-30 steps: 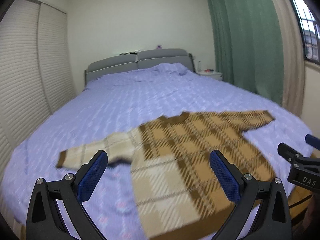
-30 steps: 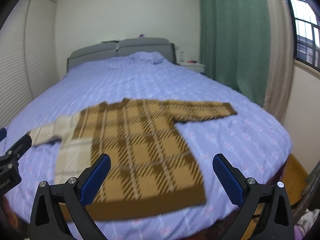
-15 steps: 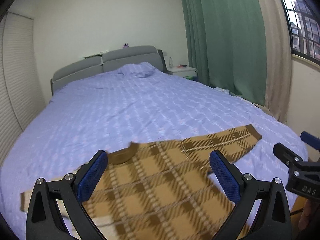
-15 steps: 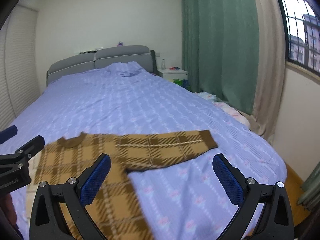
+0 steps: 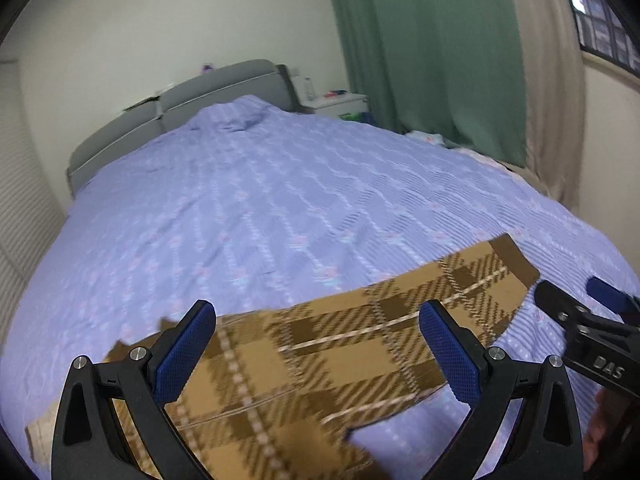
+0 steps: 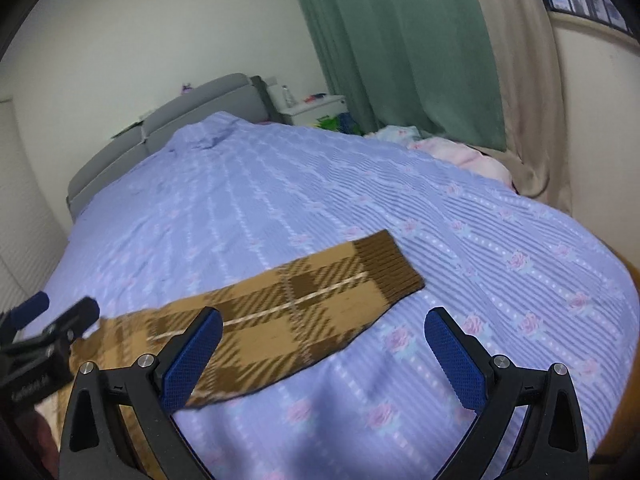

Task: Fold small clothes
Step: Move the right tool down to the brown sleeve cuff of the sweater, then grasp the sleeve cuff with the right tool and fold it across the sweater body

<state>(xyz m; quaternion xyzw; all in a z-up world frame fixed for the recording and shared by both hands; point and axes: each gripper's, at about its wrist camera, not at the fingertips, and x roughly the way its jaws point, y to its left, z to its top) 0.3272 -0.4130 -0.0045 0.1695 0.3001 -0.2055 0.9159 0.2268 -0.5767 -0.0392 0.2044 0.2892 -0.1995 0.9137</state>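
Brown-tan plaid sweater (image 5: pixel 320 364) flat on bed, sleeve (image 6: pixel 320 300) stretched right, ribbed cuff dark

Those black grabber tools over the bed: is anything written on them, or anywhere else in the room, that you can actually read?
"DAS": white letters on the black body of the right gripper, seen from the left wrist view.
White lettering on the body of the left gripper, seen from the right wrist view: too blurred to read.
Bottle and small items on the nightstand: too small to read any label.
Plaid sweater and bedspread: no text.
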